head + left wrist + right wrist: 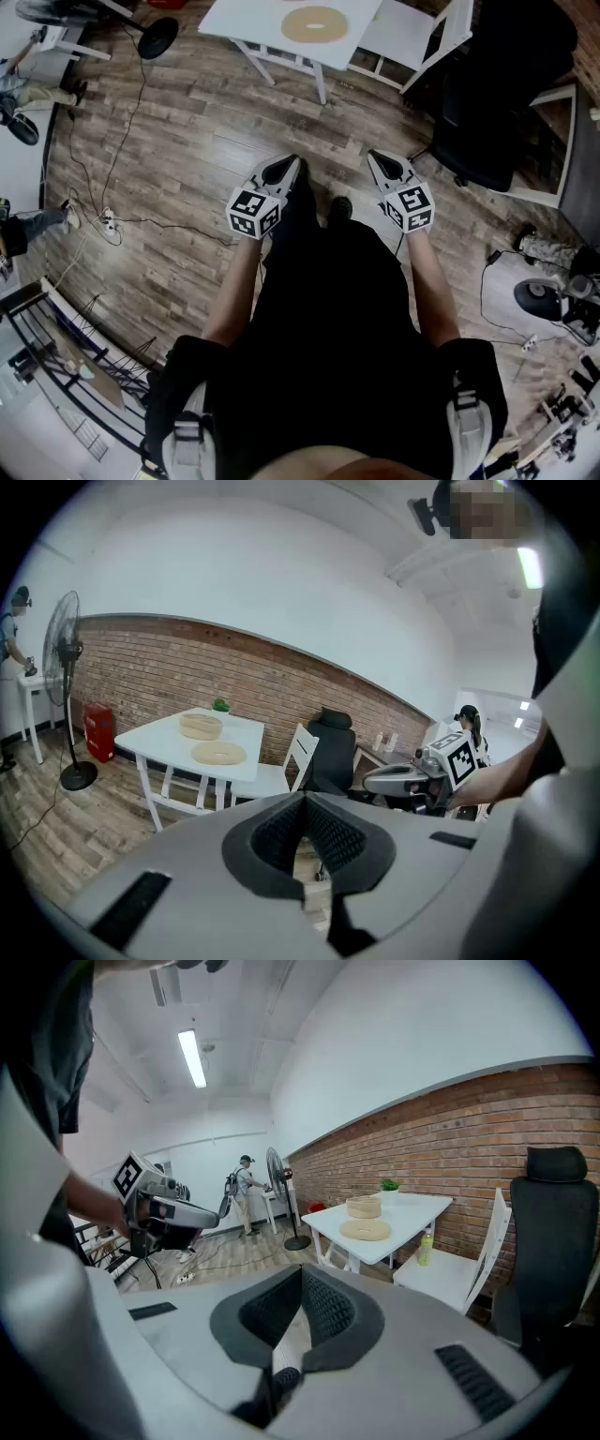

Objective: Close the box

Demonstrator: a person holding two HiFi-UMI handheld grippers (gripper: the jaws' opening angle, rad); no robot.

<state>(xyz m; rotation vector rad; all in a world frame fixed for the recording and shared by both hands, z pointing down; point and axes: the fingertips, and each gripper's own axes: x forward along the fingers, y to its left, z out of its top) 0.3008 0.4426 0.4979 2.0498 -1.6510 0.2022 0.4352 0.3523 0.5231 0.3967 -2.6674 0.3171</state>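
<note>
Wood-plank floor (187,141) runs out ahead of you to a brick wall (141,667), and the white table (150,744) stands in front of that wall, well apart from both of your tools. On the table sits the round tan box (201,726), and a flat tan disc (218,753) lies just beside it on the side nearer you; the two are not stacked. A small green plant (220,705) sits at the table's far edge, and a white chair (286,772) and a black office chair (330,752) stand next to the table. You hold your left gripper (305,799) out in front of your body with its jaws pressed together on nothing. Your right gripper (302,1274) is level with it on the other side, its jaws likewise closed and empty. Both point slightly downward toward the floor, short of the table.
</note>
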